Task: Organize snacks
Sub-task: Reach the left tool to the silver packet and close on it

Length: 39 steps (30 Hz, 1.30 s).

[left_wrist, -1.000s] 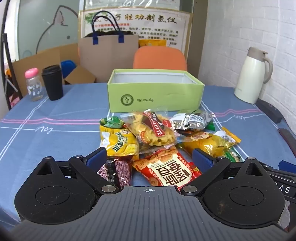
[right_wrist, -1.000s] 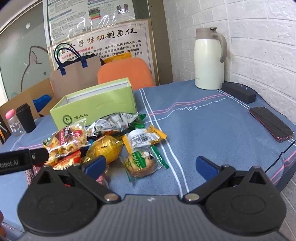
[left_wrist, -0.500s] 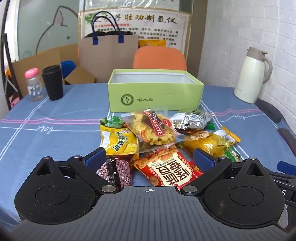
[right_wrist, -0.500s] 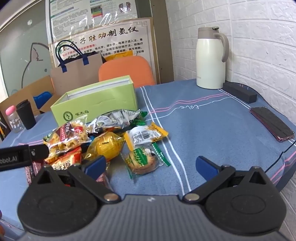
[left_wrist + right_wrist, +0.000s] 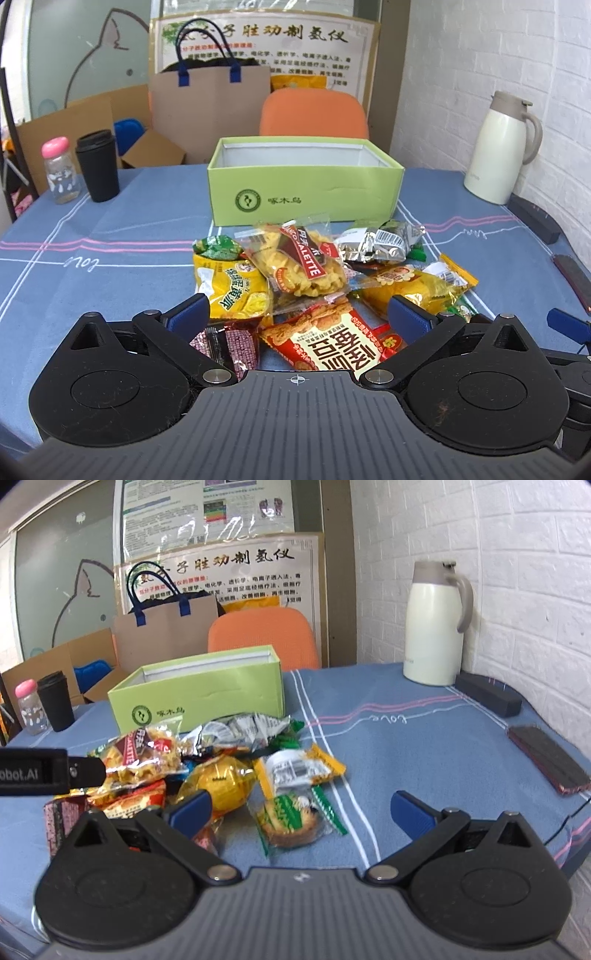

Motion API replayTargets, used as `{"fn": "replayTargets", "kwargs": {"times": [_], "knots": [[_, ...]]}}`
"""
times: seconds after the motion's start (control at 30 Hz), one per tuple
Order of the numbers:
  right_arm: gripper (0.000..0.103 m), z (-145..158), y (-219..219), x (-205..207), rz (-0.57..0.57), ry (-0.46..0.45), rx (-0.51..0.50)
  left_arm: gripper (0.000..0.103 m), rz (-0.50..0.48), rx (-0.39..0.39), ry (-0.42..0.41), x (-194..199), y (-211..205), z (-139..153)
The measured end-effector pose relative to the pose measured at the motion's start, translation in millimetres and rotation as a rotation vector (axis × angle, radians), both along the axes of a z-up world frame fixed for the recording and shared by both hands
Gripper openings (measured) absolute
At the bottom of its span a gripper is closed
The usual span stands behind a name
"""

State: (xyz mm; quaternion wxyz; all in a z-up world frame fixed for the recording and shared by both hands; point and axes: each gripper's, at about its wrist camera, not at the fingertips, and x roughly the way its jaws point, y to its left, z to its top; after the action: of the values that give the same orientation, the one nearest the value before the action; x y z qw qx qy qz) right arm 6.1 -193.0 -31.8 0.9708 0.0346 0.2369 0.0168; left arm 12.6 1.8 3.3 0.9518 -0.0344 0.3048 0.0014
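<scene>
A heap of snack packets lies on the blue tablecloth in front of an open, empty light-green box (image 5: 306, 192). My left gripper (image 5: 297, 317) is open and empty, low over the near side of the heap, its jaws either side of a red cracker packet (image 5: 332, 343). A clear cookie bag (image 5: 295, 264), a yellow packet (image 5: 231, 288) and a silver packet (image 5: 380, 242) lie beyond. My right gripper (image 5: 301, 806) is open and empty, just above a green-wrapped tart (image 5: 290, 818). The box (image 5: 199, 698) stands behind the heap in the right wrist view.
A cream thermos jug (image 5: 500, 147) stands at the back right. A black cup (image 5: 98, 166) and a pink-capped bottle (image 5: 61, 170) stand at the back left. A phone (image 5: 546, 758) and a dark case (image 5: 487, 698) lie on the right. An orange chair (image 5: 314, 114) is behind the box.
The right gripper has moved forward and toward the heap, so the tart now lies between its jaws. The left gripper has barely moved.
</scene>
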Motion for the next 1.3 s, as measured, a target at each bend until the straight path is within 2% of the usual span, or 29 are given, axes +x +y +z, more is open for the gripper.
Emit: {"fn": "replayTargets", "kwargs": {"times": [0.2, 0.3, 0.47, 0.67, 0.8, 0.87, 1.03, 1.13, 1.2, 1.27, 1.3], "knots": [[0.103, -5, -9, 20, 0.05, 0.027, 0.07, 0.091, 0.027, 0.004, 0.001, 16, 13, 1], [0.103, -4, -8, 25, 0.057, 0.029, 0.07, 0.089, 0.035, -0.007, 0.019, 26, 15, -2], [0.103, -1, -6, 26, 0.068, 0.027, 0.063, 0.087, 0.023, -0.015, 0.032, 35, 14, -7], [0.103, -8, -15, 38, 0.158, 0.06, 0.181, 0.086, -0.012, -0.037, 0.049, 52, 8, -9], [0.103, -9, -12, 51, 0.178, 0.073, 0.162, 0.084, -0.034, -0.052, 0.061, 69, 13, -9], [0.103, -6, -11, 53, 0.199, 0.071, 0.173, 0.083, -0.073, -0.067, 0.074, 76, 20, -6], [0.103, 10, -5, 57, 0.3, 0.057, 0.215, 0.082, -0.226, -0.171, 0.08, 94, 68, 13], [0.103, 16, 3, 66, 0.33, 0.036, 0.206, 0.081, -0.239, -0.253, 0.091, 111, 96, 28], [0.103, 17, 5, 81, 0.329, 0.045, 0.212, 0.081, -0.26, -0.263, 0.086, 123, 98, 41], [0.103, 14, 7, 100, 0.327, 0.066, 0.226, 0.081, -0.351, -0.273, 0.077, 139, 88, 51], [0.103, 12, 8, 108, 0.327, 0.082, 0.229, 0.081, -0.398, -0.291, 0.102, 152, 77, 53]]}}
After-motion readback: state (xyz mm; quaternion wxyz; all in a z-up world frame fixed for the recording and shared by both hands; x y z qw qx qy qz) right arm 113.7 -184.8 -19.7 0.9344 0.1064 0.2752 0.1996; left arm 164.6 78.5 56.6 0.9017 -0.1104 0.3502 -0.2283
